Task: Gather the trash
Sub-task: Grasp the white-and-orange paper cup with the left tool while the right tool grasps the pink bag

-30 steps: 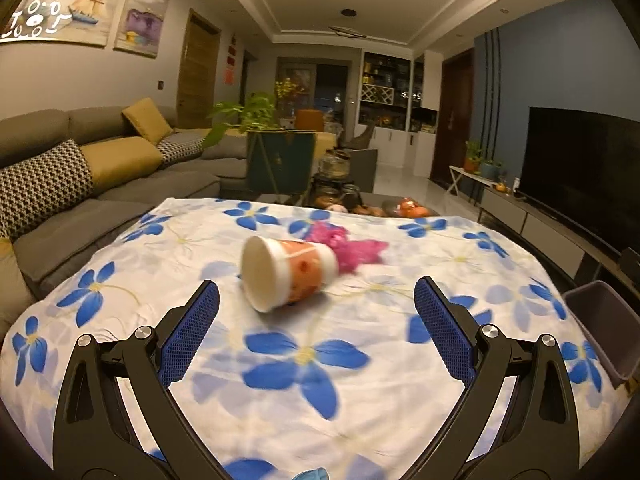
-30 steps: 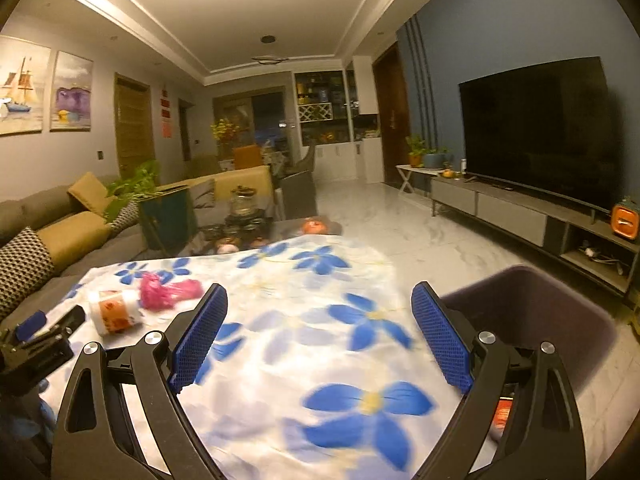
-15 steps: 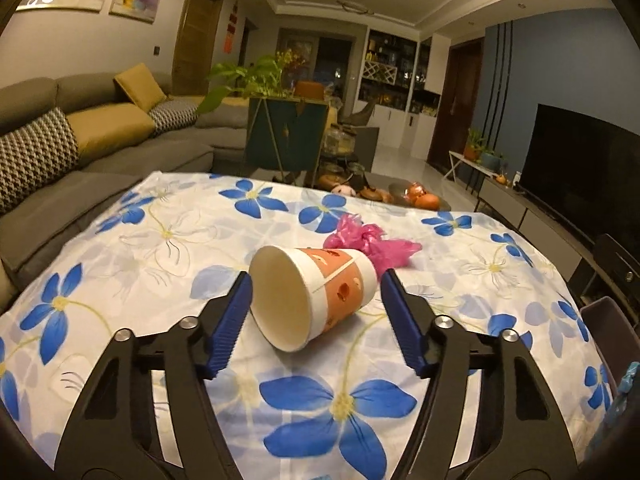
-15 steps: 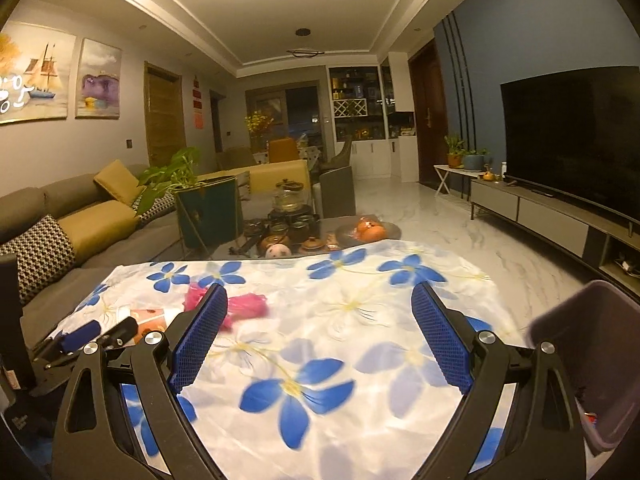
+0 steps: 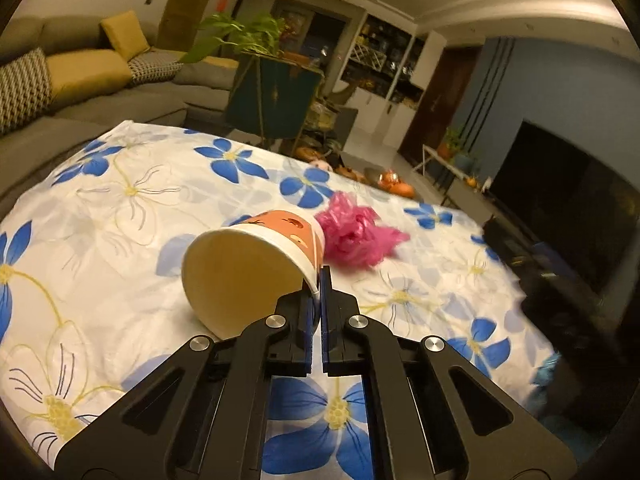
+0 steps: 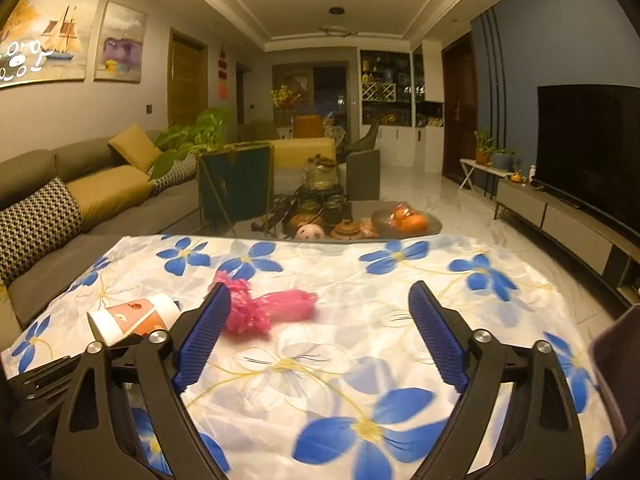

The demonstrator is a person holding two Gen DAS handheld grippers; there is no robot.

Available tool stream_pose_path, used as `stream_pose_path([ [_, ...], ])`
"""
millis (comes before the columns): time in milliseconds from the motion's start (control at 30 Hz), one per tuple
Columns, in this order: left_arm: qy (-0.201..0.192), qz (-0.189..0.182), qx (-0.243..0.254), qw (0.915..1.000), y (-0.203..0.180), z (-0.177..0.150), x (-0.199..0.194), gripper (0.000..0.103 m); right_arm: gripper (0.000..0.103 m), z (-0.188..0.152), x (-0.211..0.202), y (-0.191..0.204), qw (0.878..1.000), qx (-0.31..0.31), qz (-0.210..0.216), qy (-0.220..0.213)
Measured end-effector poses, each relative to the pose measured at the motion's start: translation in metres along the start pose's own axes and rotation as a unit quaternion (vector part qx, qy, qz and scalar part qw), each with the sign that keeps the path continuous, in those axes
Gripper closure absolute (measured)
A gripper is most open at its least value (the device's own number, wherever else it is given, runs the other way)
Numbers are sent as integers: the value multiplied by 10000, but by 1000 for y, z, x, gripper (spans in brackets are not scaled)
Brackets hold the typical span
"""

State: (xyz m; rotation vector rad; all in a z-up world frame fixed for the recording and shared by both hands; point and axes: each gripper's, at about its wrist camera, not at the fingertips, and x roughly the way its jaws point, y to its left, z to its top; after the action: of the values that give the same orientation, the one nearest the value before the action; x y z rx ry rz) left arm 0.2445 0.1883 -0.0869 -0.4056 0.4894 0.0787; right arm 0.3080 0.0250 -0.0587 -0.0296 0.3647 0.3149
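Currently my left gripper (image 5: 320, 280) is clamped on the near rim of the paper cup (image 5: 256, 268), which lies on its side on the floral surface (image 5: 120, 208); pinching the rim gives a thin, firm hold. Just beyond lies the pink plastic bag (image 6: 264, 310). My right gripper (image 6: 320, 336) hovers with jaws spread wide, empty, aimed toward the bag, probably next.
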Motion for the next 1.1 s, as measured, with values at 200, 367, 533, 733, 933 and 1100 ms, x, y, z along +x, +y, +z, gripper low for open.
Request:
stream_pose_path([
  [200,-909,750,-246,9927,16,9,-34,101,21,3,27,29,9995,-272,125,62],
  [367,-1041,1308,-302,9855,24,13,-38,101,21,5,54,52,9983,-506,227,186],
  [533,-914,1449,-597,9834,38,13,-33,101,35,-3,90,58,9945,-580,262,828],
  [733,-847,1415,-687,9839,45,12,-31,101,72,-12,105,59,9897,-592,347,1253],
  [933,-813,1455,-604,9842,41,9,-31,101,78,-8,80,54,9933,-585,369,931],
  [1100,-791,1512,-535,9839,39,8,-30,101,78,-4,44,39,9955,-504,385,703],
])
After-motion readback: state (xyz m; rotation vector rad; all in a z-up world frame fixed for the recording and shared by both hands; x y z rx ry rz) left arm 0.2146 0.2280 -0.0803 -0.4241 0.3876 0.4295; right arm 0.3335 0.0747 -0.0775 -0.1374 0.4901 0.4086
